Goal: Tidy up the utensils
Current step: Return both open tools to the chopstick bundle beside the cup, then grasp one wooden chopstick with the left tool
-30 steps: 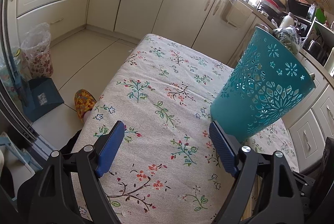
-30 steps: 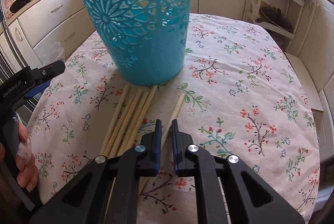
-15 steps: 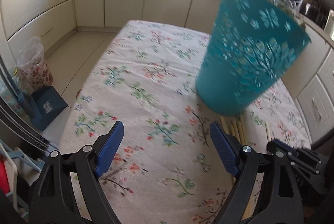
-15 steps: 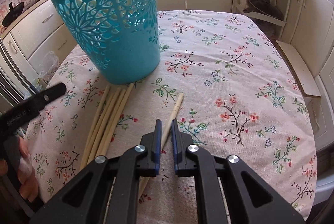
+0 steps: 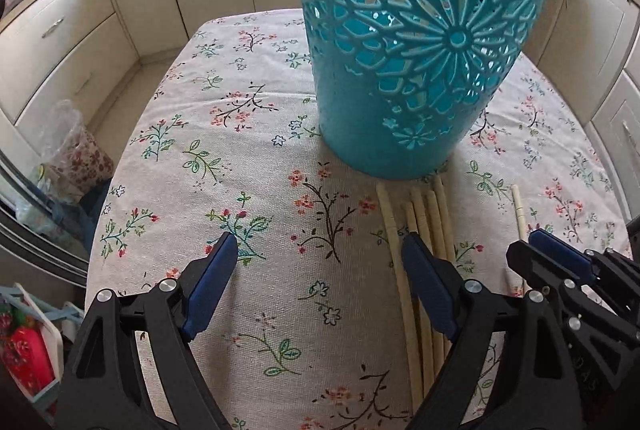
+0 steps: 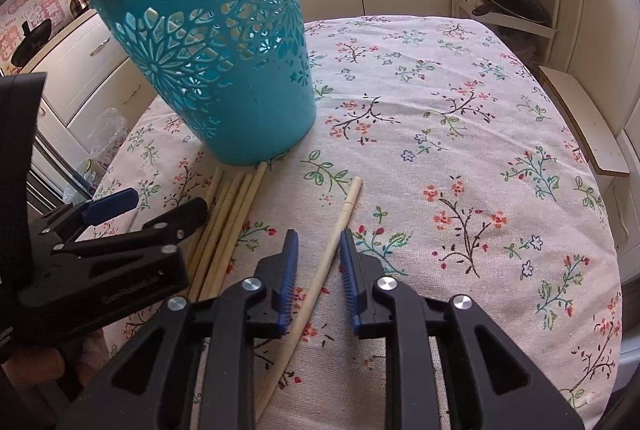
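A teal cut-out basket [image 5: 420, 49] [image 6: 216, 61] stands upright on the floral tablecloth. Just in front of its base lies a bundle of several wooden chopsticks [image 5: 424, 222] [image 6: 228, 222]. A single chopstick [image 6: 332, 242] [image 5: 519, 205] lies apart to their right. My right gripper [image 6: 319, 238] hangs low over that single chopstick. Its jaws are opening, and the stick lies between the pads without touching them. My left gripper [image 5: 318, 244] [image 6: 156, 207] is open wide over bare cloth, its right finger above the bundle.
The table's edge [image 6: 600, 270] drops off to the right, near a low wooden bench [image 6: 580, 117]. Cream cabinets [image 5: 72, 41] ring the room. A plastic bag [image 5: 72, 149] sits on the floor to the left. A rack with pans [image 6: 516, 1] stands at the back right.
My left gripper has swung across the table towards the basket and chopsticks, which now fill its view. The right gripper's jaws, shut before, have parted around the single chopstick.
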{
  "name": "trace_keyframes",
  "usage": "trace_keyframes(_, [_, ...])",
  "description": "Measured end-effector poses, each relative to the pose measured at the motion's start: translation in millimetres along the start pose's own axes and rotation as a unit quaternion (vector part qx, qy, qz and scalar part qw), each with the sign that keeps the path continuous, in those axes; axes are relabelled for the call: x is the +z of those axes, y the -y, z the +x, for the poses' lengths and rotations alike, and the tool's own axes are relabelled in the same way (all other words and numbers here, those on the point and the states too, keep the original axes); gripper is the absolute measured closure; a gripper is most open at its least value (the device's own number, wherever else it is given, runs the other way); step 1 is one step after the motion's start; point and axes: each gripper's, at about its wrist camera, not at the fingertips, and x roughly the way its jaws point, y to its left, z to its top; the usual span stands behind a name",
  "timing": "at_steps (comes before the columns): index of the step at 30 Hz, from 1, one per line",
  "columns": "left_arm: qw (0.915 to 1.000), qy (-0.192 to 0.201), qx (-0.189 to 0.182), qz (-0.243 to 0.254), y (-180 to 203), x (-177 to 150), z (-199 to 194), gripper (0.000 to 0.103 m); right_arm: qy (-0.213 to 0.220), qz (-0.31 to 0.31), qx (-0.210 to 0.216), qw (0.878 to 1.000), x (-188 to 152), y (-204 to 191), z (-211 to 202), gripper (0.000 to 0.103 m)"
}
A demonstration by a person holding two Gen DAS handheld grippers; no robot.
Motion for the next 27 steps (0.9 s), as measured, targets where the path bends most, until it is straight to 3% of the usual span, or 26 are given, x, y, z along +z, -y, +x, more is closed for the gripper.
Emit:
trace_keyframes(3, [1.0000, -0.001, 0.003, 0.006, 1.7, 0.9, 2.1, 0.031, 0.000, -0.002, 0.000, 1.000, -0.3, -0.5, -0.1, 0.080])
trace_keyframes(8, [0.9991, 0.004, -0.026, 0.034, 12.1, 3.6, -0.8, 0.062, 0.005, -0.017, -0.016, 1.000, -0.5, -1.8, 1.3, 0.080])
trace_keyframes(10, [0.9982, 0.005, -0.038, 0.045, 13.4, 3.9, -2.1, 0.081, 0.007, -0.026, -0.022, 0.999, -0.3, -2.2, 2.3, 0.080])
trace_keyframes(12, [0.9977, 0.003, -0.049, 0.046, 12.3, 3.9, -2.3, 0.090, 0.005, -0.033, -0.025, 0.999, -0.4, -2.7, 2.0, 0.086])
trace_keyframes(14, [0.9969, 0.001, -0.070, 0.038, 4.6, 3.6, -2.6, 0.095, 0.001, -0.031, -0.025, 0.999, -0.1, 2.6, 0.8, 0.093])
trace_keyframes(17, [0.9957, -0.015, -0.087, 0.028, -2.7, 4.4, -3.6, 0.095, -0.007, -0.003, -0.012, 1.000, 1.6, 16.9, -1.8, 0.094])
trace_keyframes(20, [0.9958, -0.031, -0.082, 0.026, -1.5, 8.2, -2.5, 0.095, -0.011, 0.023, 0.004, 1.000, 4.0, 28.3, -1.2, 0.093])
trace_keyframes(24, [0.9967, -0.012, -0.067, 0.043, 6.3, 5.4, -3.2, 0.095, -0.005, 0.016, 0.001, 1.000, 2.5, 26.8, -0.5, 0.094])
trace_keyframes(25, [0.9965, -0.008, -0.072, 0.042, 5.6, 4.6, -4.0, 0.096, -0.005, 0.015, 0.003, 1.000, 2.2, 27.1, -0.7, 0.094])
trace_keyframes(27, [0.9931, -0.001, -0.117, 0.013, -5.5, 0.0, -8.2, 0.098, -0.005, 0.018, 0.014, 1.000, 2.0, 28.8, -1.0, 0.094])
